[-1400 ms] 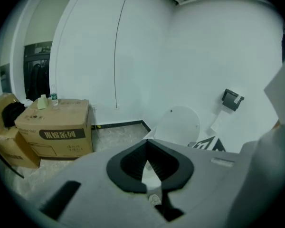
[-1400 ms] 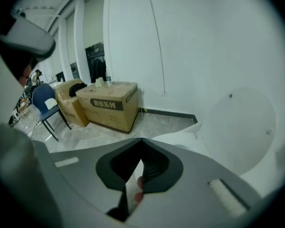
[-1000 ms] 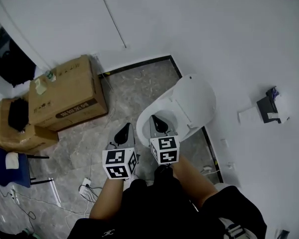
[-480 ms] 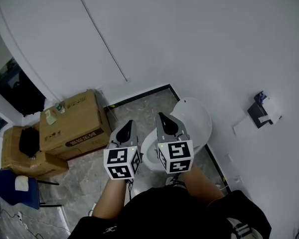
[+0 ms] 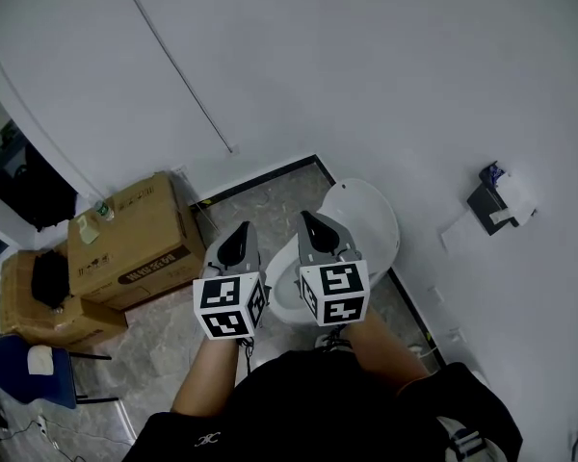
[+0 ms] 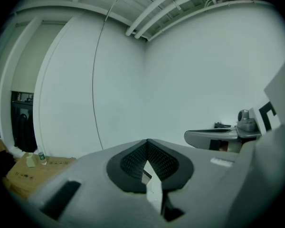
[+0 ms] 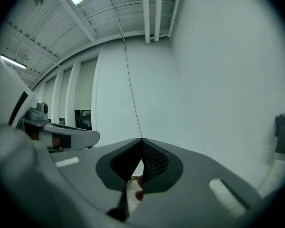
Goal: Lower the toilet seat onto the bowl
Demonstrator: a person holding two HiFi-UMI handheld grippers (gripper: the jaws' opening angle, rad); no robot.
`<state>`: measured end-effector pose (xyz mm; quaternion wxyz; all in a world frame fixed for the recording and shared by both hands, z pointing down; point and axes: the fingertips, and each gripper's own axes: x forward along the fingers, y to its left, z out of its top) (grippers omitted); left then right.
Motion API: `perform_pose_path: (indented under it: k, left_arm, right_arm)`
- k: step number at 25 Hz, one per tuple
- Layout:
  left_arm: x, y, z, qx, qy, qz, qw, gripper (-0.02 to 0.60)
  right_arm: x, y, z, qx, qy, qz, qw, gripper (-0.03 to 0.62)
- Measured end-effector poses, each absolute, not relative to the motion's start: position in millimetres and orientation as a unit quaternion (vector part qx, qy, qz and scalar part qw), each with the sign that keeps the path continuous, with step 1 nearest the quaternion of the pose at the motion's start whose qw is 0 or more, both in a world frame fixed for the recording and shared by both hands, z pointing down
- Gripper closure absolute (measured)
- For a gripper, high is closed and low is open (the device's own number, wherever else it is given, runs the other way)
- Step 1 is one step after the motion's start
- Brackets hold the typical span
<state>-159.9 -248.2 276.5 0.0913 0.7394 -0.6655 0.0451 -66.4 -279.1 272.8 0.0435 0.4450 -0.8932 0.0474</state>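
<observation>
The white toilet stands against the wall in the head view, its seat and lid (image 5: 364, 218) tilted up over the bowl (image 5: 285, 295). Most of the bowl is hidden behind my grippers. My left gripper (image 5: 243, 227) hovers to the left of the bowl, over the floor, and is shut with nothing in it. My right gripper (image 5: 306, 216) hangs above the bowl beside the raised seat, touching nothing, also shut and empty. In the left gripper view the left gripper (image 6: 147, 140) faces bare white wall. The right gripper view shows the right gripper (image 7: 141, 139) facing the same wall.
A cardboard box (image 5: 125, 243) sits on the marble floor left of the toilet, with a second box (image 5: 40, 306) further left. A blue chair (image 5: 19, 373) is at the lower left. A black holder (image 5: 486, 205) hangs on the right wall. The person's legs fill the bottom.
Both grippers have risen from low by the bowl to a higher spot, closer to the head camera. The head view has tilted up towards the wall. The seat stays raised.
</observation>
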Motion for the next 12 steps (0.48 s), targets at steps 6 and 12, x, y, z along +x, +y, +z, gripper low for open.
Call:
perform_pose_path:
  k: [6,12]
  left_arm:
    - [-154.7,-251.6,280.4,0.741,-0.663,0.047,0.095,0.574]
    - [-151.9,-254.4,283.8,0.742,-0.661,0.05,0.095,0.574]
  right_arm:
    - [-66.0,-280.4,275.9,0.44,-0.895,0.045,0.05,0.589]
    - [-67.7,-283.1,278.1,0.438,-0.897,0.04,0.055,0.589]
